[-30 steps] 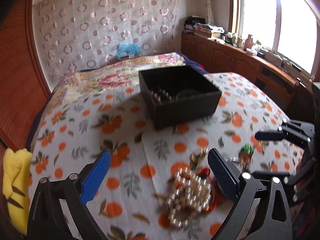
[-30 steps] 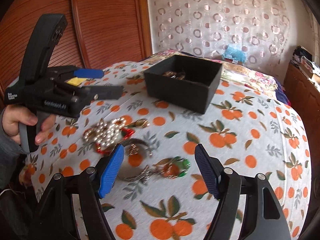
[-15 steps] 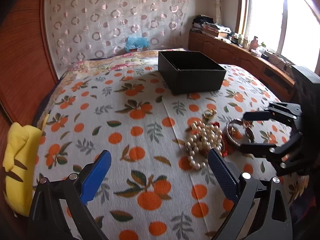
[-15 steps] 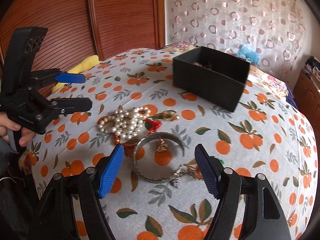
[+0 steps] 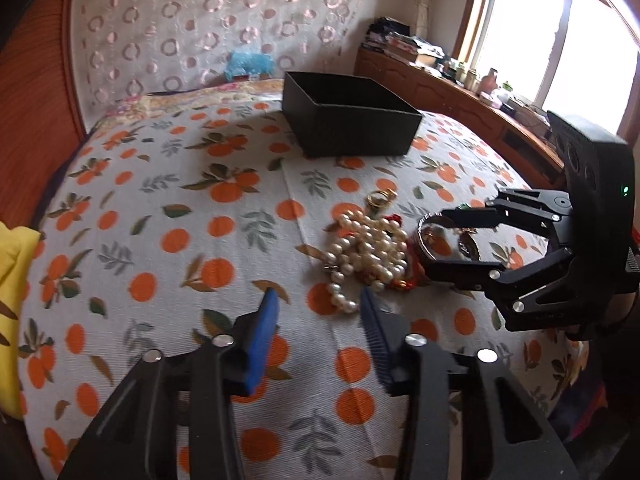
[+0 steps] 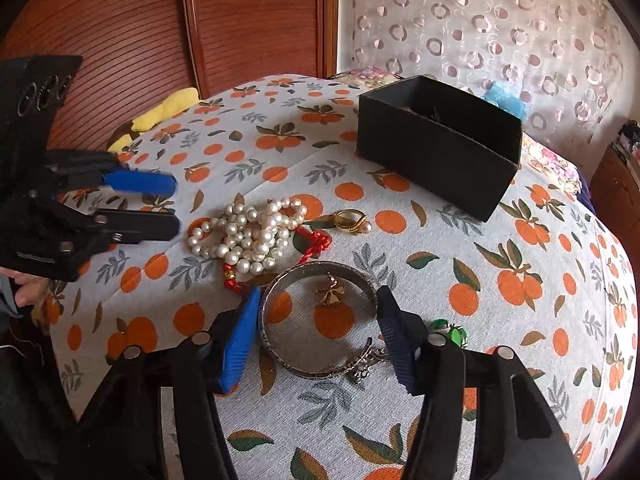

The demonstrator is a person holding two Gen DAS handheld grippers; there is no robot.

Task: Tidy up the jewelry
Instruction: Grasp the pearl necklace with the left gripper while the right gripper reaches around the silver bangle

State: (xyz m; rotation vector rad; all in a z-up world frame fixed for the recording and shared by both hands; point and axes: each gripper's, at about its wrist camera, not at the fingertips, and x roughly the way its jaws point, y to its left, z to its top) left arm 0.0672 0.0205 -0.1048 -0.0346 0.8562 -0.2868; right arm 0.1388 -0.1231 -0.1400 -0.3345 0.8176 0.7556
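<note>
- Right gripper (image 6: 316,332) — jaws apart, straddling silver bangle (image 6: 320,320); step: grasp. Next: close, carry to black box (image 6: 436,160).
- Left gripper (image 5: 316,328) — jaws apart, empty, near pearl necklace (image 5: 368,252).

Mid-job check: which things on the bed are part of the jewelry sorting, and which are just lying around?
Job: pearl necklace, silver bangle, gold ring, red cord, green piece, small gold charm, black box.
Lying about: yellow cloth, blue item.

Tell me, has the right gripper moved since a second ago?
Yes. The right gripper has closed in on the silver bangle, now straddling it; the black box stayed put.
</note>
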